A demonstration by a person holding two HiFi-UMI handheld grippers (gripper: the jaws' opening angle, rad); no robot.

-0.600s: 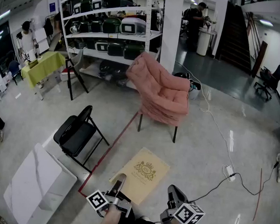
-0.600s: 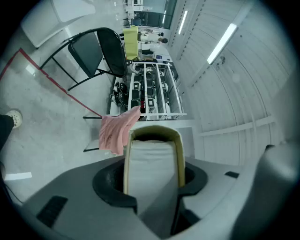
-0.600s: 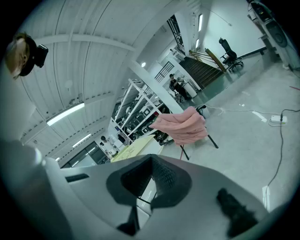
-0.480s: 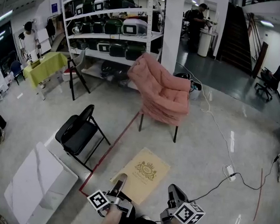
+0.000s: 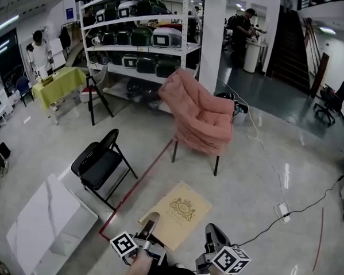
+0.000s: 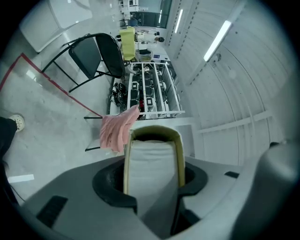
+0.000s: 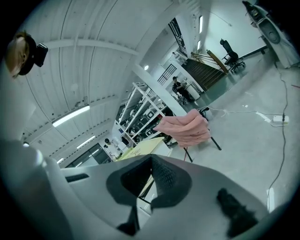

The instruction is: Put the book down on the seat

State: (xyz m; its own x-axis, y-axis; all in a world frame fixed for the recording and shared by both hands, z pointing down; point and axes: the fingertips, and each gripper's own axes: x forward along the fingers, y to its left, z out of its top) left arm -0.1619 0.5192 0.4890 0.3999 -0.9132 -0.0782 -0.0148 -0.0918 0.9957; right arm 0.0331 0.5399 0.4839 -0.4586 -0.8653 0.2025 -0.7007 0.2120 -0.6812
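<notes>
1. Left tool: jaws pinch the near end of the book, spine upward in the left gripper view;
2. Right tool: jaws pinch the book's near right edge;
3. Book: held flat, cover up, above the floor;
4. Pink armchair: ahead, well apart from the book; black folding chair to its left.

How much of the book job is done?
Done: the book is picked up, clamped in the left gripper. In hand: it is held out level above the floor. Left: neither the pink chair ahead nor the black folding chair has it yet; it must go onto a seat.
</notes>
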